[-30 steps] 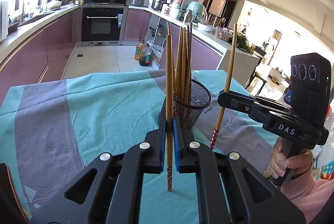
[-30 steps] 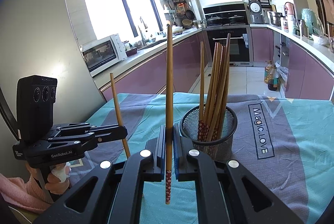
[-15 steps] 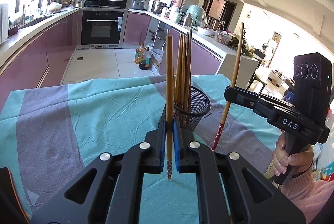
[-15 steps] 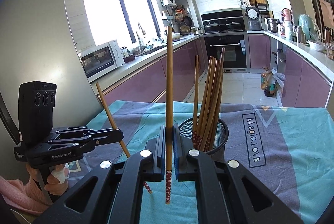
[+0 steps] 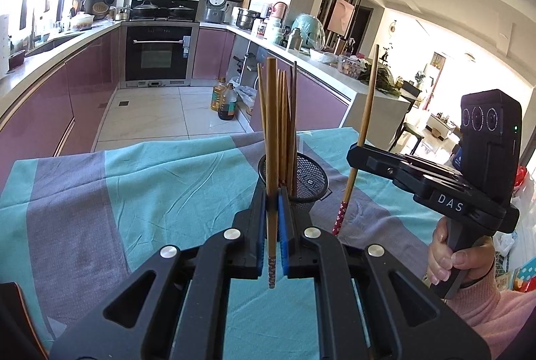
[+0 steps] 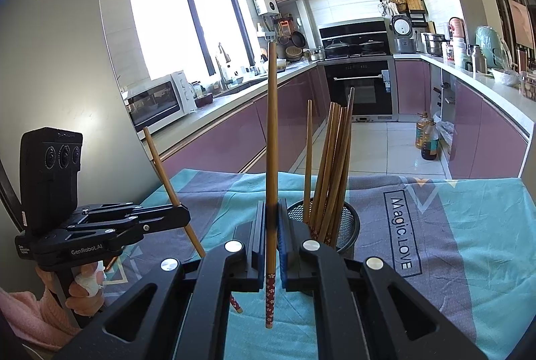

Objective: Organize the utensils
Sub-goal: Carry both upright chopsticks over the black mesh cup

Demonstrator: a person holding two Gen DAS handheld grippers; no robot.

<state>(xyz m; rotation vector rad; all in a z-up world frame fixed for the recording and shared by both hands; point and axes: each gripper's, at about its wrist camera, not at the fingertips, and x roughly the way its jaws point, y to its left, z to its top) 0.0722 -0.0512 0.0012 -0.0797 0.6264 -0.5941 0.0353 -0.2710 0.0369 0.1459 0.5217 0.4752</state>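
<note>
A black mesh cup (image 5: 310,184) stands on the teal and grey tablecloth (image 5: 150,192) with several wooden chopsticks (image 5: 284,125) upright in it. My left gripper (image 5: 272,192) is shut on one chopstick (image 5: 272,112), held upright just in front of the cup. In the right wrist view my right gripper (image 6: 272,204) is shut on another chopstick (image 6: 272,125), upright to the left of the cup (image 6: 350,226). Each gripper shows in the other's view: the right gripper (image 5: 351,154) right of the cup, the left gripper (image 6: 186,219) at the left with its chopstick (image 6: 160,165) leaning.
The cloth-covered table ends at its far edge (image 5: 167,143), with the kitchen floor beyond. Oil bottles (image 5: 226,103) stand on the floor near purple cabinets (image 6: 234,132) and an oven (image 5: 157,55). A person's hand (image 5: 449,262) grips the right handle. Printed lettering (image 6: 402,229) marks the cloth.
Both grippers keep their chopsticks and stay about where they were. Seen from the right wrist, the left gripper's chopstick leans more than before.
</note>
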